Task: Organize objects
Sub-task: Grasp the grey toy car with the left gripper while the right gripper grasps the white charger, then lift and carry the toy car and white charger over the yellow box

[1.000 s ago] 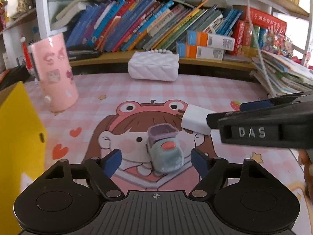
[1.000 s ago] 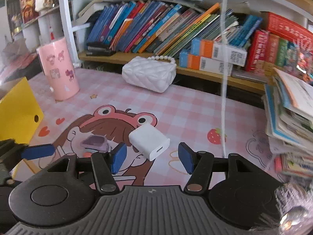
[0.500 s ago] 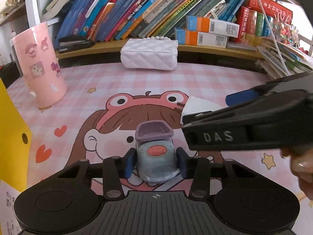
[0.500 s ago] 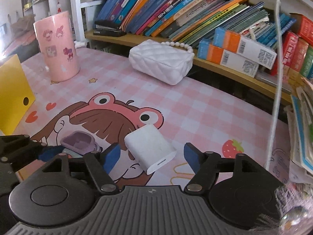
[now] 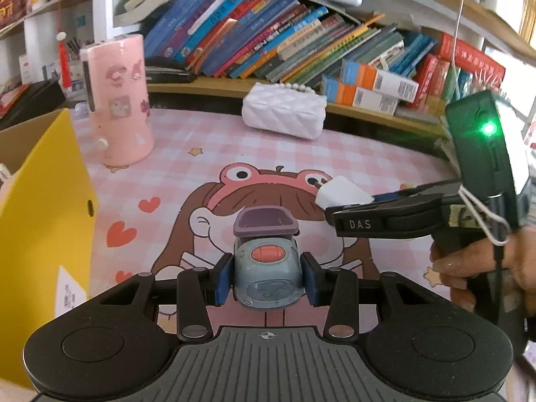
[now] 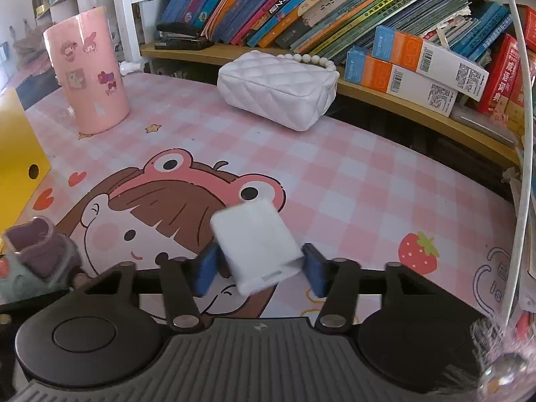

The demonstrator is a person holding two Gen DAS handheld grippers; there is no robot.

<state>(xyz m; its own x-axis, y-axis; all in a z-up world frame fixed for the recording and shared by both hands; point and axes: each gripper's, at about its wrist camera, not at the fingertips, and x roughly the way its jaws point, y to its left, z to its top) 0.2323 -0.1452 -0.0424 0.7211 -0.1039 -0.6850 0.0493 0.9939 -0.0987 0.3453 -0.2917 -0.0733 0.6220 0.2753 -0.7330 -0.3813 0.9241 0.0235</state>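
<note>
The left gripper (image 5: 267, 278) has its blue pads pressed on both flanks of a small grey toy car (image 5: 266, 269) with an orange button and a purple bucket at its far end. The right gripper (image 6: 256, 268) has just been closing, and its pads now pinch a white charger block (image 6: 256, 246) that tilts away from it. Under both lies a pink checked desk mat (image 6: 335, 181) printed with a frog-hatted cartoon girl. Left of the left claw stands a yellow box (image 5: 40, 207); beyond it, a pink cylinder (image 5: 119, 100) with stickers. Farther ahead rests a white quilted purse (image 6: 278, 90) against a wooden shelf (image 6: 418, 114) of leaning books (image 5: 268, 50).
</note>
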